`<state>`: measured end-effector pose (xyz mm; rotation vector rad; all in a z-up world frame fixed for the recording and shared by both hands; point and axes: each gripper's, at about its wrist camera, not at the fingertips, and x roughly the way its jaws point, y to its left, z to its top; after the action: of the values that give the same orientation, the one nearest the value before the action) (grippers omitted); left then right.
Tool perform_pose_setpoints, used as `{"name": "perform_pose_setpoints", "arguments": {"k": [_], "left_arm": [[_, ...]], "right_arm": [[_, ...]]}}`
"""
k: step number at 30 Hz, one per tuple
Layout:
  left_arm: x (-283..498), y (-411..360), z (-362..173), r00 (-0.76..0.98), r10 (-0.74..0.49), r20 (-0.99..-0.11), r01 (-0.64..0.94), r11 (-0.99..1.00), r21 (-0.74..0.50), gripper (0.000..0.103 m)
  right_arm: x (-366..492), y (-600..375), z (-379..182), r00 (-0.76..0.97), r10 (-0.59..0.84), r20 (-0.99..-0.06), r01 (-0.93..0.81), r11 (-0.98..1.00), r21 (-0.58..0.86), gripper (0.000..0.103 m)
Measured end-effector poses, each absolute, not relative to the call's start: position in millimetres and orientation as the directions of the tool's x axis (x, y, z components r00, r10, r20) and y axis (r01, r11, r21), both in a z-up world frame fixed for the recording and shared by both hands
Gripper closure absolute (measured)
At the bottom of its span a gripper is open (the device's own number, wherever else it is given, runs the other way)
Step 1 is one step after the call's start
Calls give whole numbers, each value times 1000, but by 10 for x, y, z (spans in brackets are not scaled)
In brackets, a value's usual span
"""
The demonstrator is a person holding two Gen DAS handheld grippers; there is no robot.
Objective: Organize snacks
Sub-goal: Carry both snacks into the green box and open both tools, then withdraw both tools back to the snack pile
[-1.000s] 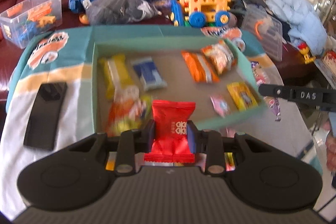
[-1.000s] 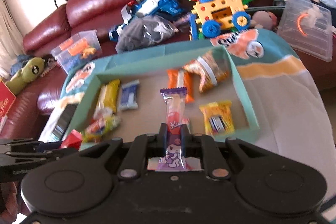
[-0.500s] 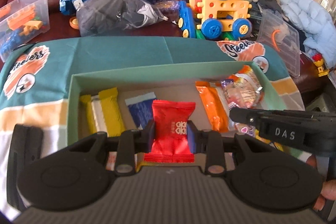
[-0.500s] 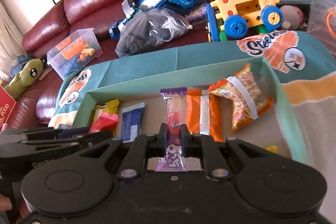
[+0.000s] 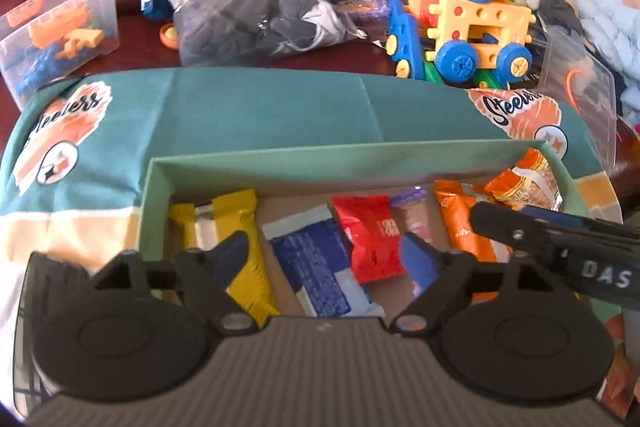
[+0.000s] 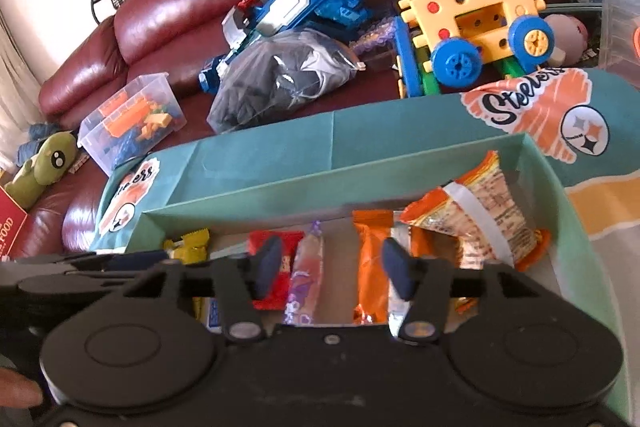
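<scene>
Glossy maroon sofa point(image 6: 168, 23) fills the upper frame, strewn with plastic toys point(image 6: 476, 15). Both grippers, left point(image 5: 324, 259) and right point(image 6: 334, 269), are opening, empty, over crinkly wrappers in a green box point(image 5: 352, 157).

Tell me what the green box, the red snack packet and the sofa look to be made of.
Green box: likely cardboard, matte, with a brown raw floor and crisp folded walls.
Red snack packet: plastic film, glossy, crimped at its end.
Sofa: leather or imitation, dark red, with bright window glare on its cushions.
</scene>
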<state>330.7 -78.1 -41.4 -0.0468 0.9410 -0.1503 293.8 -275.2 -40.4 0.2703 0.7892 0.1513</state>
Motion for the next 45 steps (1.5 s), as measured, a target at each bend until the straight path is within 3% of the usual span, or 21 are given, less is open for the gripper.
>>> {"name": "perform_pose_setpoints", "arguments": {"k": [5,13,29,39,45], "left_arm": [[3115,-728,-303,591,-144,-793,112,989,-97,1],[2567,-644,-113,593,-160,-789,126,986,-105,0],[1310,-835,-291,494,-224,-840,192,970,-146,0],[1119,-1288,-576,446,-184,-876,257,964,-72,0],[1053,-1161,-635,444,-149,-884,237,970,-44,0]], "right_arm": [[2794,-2801,-270,713,221,-666,-21,955,295,22],[2346,-2898,-58,720,207,-662,-1,955,298,7],[1161,-3055,-172,657,182,-732,41,961,275,0],[640,-3350,-413,620,176,-765,147,931,333,0],[539,-3343,-487,613,190,-767,145,927,346,0]]}}
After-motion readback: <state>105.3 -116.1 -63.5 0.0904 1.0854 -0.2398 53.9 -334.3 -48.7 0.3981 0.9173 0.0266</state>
